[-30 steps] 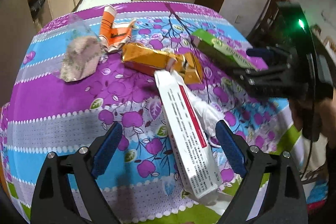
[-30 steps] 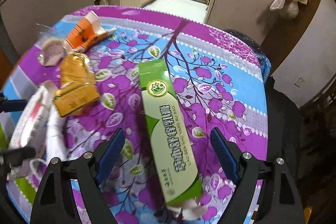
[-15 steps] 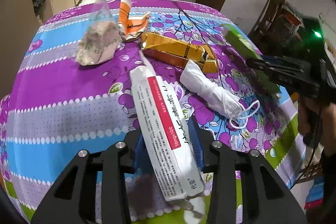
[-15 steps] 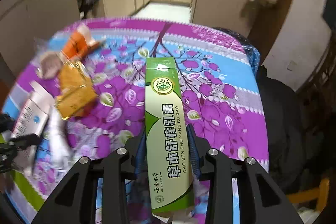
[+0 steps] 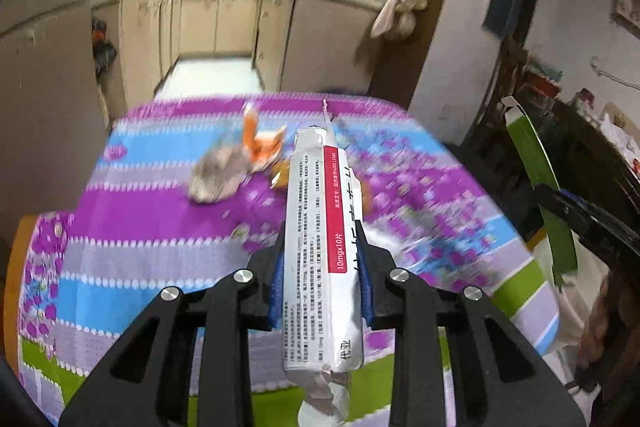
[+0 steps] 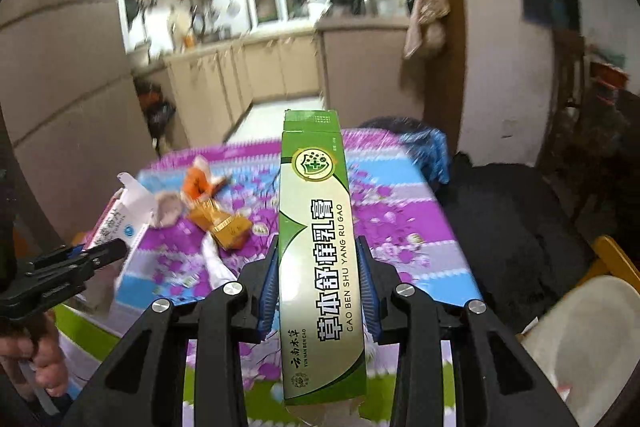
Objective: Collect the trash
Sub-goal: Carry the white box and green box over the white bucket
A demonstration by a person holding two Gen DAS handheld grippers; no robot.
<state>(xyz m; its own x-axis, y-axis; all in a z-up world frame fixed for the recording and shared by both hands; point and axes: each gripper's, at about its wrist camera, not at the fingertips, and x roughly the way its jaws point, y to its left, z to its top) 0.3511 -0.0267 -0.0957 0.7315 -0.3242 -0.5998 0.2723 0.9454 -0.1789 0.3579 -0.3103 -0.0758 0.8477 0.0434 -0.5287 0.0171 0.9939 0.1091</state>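
Left tongs (image 5: 320, 281) closing on white box (image 5: 322, 251), right tongs (image 6: 316, 283) gripping green box (image 6: 318, 259); carry step; next: finding a bin.

a white box with a red stripe (image 5: 320, 247), crumpled at its near end, is held lengthwise off the table. a green box (image 6: 316, 251) likewise. at ten o'clock, an orange wrapper (image 6: 200, 183), a gold carton (image 6: 220, 221) and a crumpled bag (image 5: 218, 175) lie clustered.

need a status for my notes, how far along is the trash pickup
Done: nothing visibly binned. In hand: left claw closing on the white red-striped carton; right claw grips the green carton. Left on the table: orange wrapper, gold box, crumpled bag.
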